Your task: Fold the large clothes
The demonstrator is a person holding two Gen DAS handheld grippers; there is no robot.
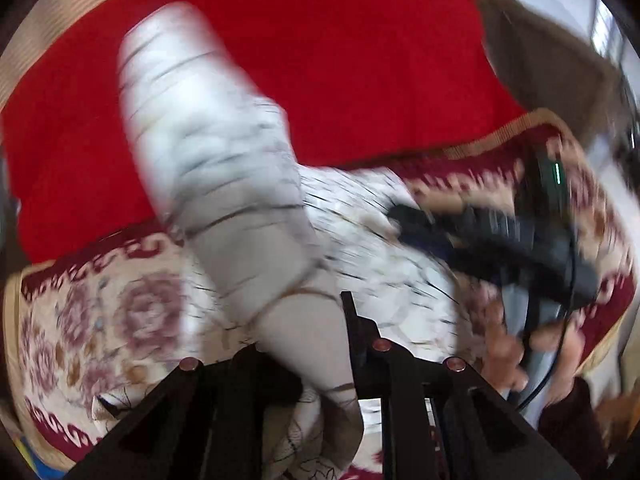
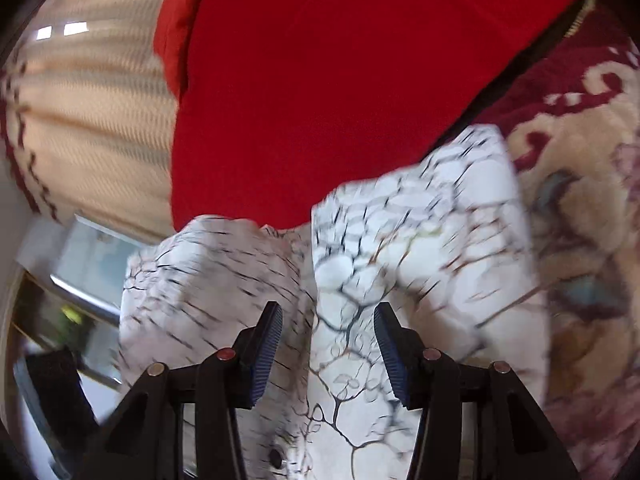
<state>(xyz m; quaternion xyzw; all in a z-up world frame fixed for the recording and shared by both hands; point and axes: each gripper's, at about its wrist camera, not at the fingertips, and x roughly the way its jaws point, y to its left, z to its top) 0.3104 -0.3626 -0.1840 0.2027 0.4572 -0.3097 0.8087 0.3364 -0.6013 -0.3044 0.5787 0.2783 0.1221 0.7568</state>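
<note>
Black angular tool (image 2: 328, 344) frames with copper-coloured screws, ribbed dark-blue pads (image 2: 268, 354); dark maroon sleeve (image 1: 568, 420).

Red blanket (image 2: 320, 80) spread over a floral carpet (image 1: 100, 320) with dark red border; beige ribbed curtain (image 2: 100, 120) at the left of the right wrist view; daylight from a window (image 1: 608, 36)

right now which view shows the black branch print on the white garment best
The right wrist view: the white garment fills the foreground, its branch lines fairly crisp between the right hand-held gripper fingers. The left wrist view shows it motion-blurred, one part lifted over the red blanket.
</note>
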